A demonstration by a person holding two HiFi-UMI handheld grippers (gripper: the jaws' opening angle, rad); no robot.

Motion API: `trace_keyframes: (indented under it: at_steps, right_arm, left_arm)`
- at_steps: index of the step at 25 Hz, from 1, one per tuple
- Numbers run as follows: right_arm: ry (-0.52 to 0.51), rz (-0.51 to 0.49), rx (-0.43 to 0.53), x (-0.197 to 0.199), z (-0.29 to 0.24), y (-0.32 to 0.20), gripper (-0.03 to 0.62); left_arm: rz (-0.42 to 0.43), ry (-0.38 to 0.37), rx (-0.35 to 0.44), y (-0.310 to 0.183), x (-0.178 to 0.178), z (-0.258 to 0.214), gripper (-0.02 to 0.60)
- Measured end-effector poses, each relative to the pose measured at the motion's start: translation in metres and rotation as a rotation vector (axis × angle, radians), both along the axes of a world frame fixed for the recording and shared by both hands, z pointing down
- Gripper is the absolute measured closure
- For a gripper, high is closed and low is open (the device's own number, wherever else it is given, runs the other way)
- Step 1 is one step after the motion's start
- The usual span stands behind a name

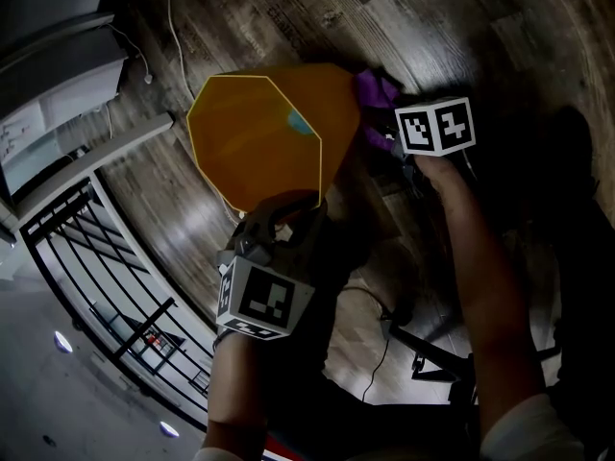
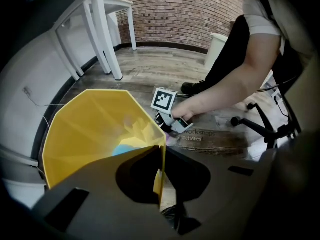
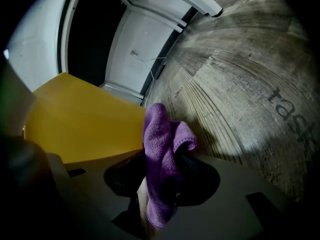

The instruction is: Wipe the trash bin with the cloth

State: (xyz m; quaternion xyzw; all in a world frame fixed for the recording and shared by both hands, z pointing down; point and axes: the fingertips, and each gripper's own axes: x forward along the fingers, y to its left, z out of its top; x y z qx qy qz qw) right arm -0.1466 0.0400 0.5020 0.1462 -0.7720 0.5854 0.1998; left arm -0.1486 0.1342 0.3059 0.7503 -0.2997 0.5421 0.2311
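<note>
On dark wood-plank floor (image 1: 480, 36), left gripper (image 1: 279, 211) pinches yellow trash bin (image 1: 252, 142) rim at 6 o'clock, right gripper (image 3: 159, 194) clamps purple cloth (image 3: 160, 134) at bin's 3 o'clock, brick wall (image 2: 190, 14) behind.

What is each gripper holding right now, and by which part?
The left gripper pinches the yellow trash bin by its rim; the right gripper holds the purple cloth by one bunched end.

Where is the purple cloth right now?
The purple cloth is pinched in the right gripper. In the right gripper view it sits just right of the yellow trash bin, beside its outer wall and above the wood floor.
</note>
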Motion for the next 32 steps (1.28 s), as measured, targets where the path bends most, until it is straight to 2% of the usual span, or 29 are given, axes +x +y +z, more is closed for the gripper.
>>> trace_keyframes:
  at_steps: [9,12,15,18,22,26,29,31,32]
  right_arm:
    - [0.221,0.053,-0.012,-0.001,0.039,0.0,0.427]
    - [0.242,0.055,-0.016,-0.003,0.043,0.0,0.427]
    - [0.234,0.057,-0.022,-0.003,0.041,-0.001,0.427]
    - [0.215,0.092,-0.026,0.002,0.032,-0.002,0.427]
    - [0.161,0.189,-0.06,0.013,0.012,-0.001,0.427]
    - [0.086,0.242,-0.082,0.017,-0.014,0.004,0.427]
    - [0.032,0.252,-0.069,0.016,-0.034,0.002,0.427]
    - [-0.003,0.249,-0.049,0.016,-0.049,-0.004,0.427]
    - [-0.024,0.248,-0.034,0.017,-0.057,-0.008,0.427]
  left_arm:
    - [-0.031,0.035,-0.018,0.007,0.0,0.0,0.565]
    - [-0.061,0.036,-0.008,0.006,-0.003,0.0,0.565]
    - [-0.096,0.007,0.033,-0.004,-0.007,-0.002,0.565]
    - [-0.152,-0.009,0.107,-0.027,-0.008,-0.009,0.565]
    - [-0.309,0.047,0.159,-0.056,-0.006,-0.017,0.565]
    - [-0.42,0.114,0.203,-0.077,-0.001,-0.025,0.565]
    - [-0.442,0.154,0.209,-0.081,0.002,-0.029,0.563]
    - [-0.42,0.169,0.198,-0.079,0.008,-0.031,0.521]
    - [-0.377,0.158,0.196,-0.076,0.011,-0.032,0.486]
